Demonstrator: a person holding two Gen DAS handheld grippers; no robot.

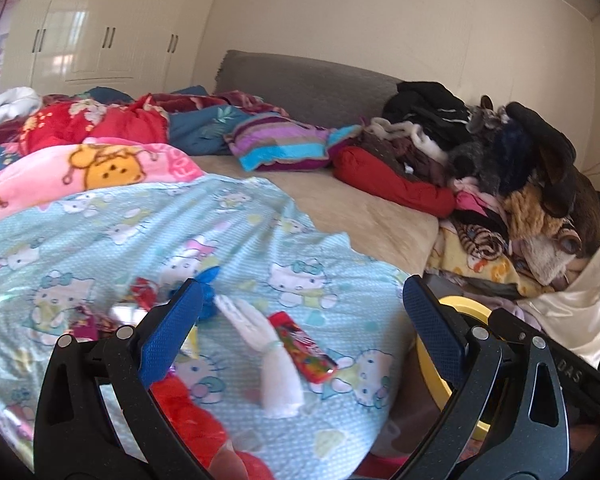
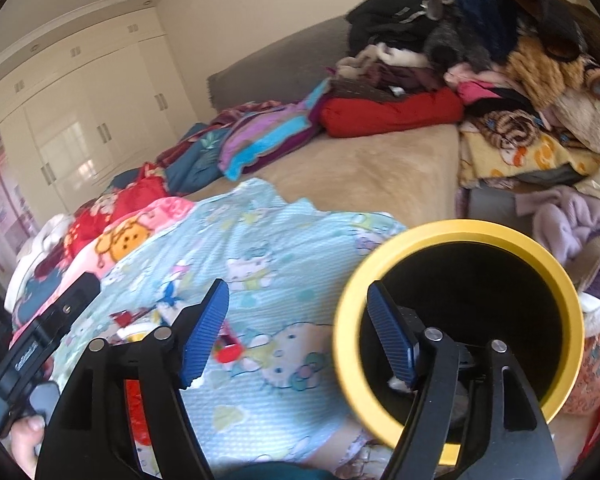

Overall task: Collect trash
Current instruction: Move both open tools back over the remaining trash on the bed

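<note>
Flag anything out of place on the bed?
Yes: litter on the blue blanket. A red wrapper lies beside a white glove, with more scraps behind the left gripper. The yellow bin sits at the bed's edge by the right gripper. Both grippers hold nothing.

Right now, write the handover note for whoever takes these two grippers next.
Left gripper: open, holding nothing, over the light-blue cartoon-cat blanket.
Right gripper: open and holding nothing, one finger in front of the yellow-rimmed black bin standing at the bed's edge.
On the blanket: a white glove with a band at its wrist, a red flat printed wrapper beside it, crumpled blue scraps, and red wrappers further left.
Done: cannot tell what is already in the bin.
Left: pick up each piece and drop it in.
</note>
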